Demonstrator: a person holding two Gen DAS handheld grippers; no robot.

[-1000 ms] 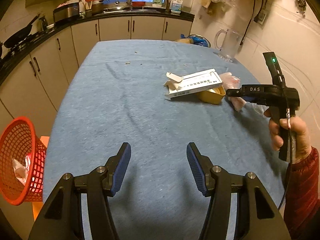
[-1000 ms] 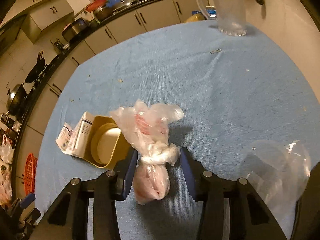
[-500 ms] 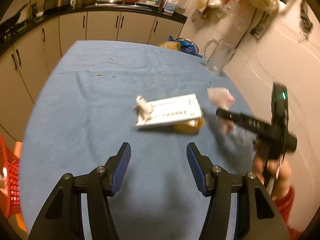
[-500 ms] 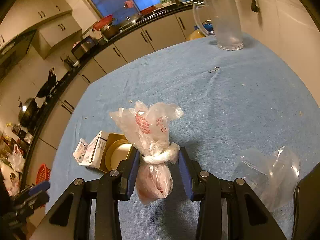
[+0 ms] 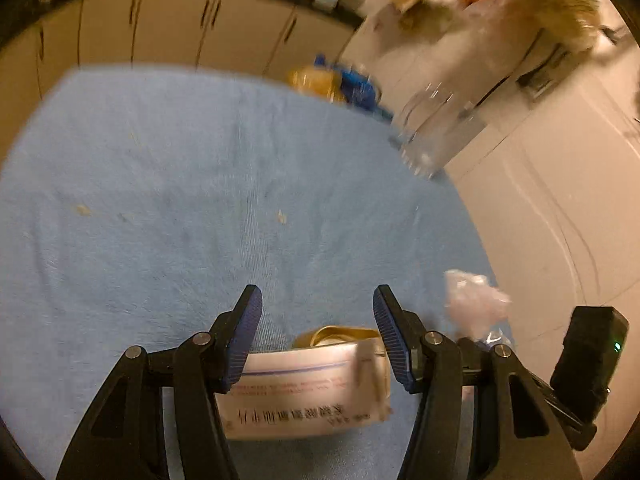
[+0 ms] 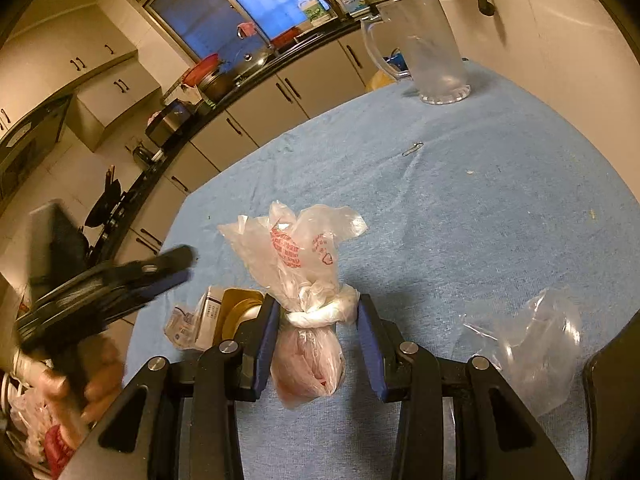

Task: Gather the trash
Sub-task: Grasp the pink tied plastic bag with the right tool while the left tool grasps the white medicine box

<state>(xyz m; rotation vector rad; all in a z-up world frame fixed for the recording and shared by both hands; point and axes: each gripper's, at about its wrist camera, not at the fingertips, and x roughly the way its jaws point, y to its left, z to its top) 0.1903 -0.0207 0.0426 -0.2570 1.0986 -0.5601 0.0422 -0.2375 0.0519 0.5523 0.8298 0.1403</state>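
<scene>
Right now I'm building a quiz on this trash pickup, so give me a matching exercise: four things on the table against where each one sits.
Things:
1. knotted plastic bag
2. white carton
3. clear jug
4. crumpled clear wrap

Places:
A. far end of the blue cloth
B. between the right gripper's jaws
C. under the left gripper, against a gold tin
D. right of the right gripper

Pairs: 1-B, 2-C, 3-A, 4-D

dim, warm yellowish indoor light in both views. strong fisheye bending and black vignette at the edges. left wrist view smeared by motion blur, worst on the clear plastic jug (image 5: 434, 130) and cream cabinet doors (image 5: 168, 28). right wrist view sharper; blue dusk window (image 6: 244, 4) adds little.
</scene>
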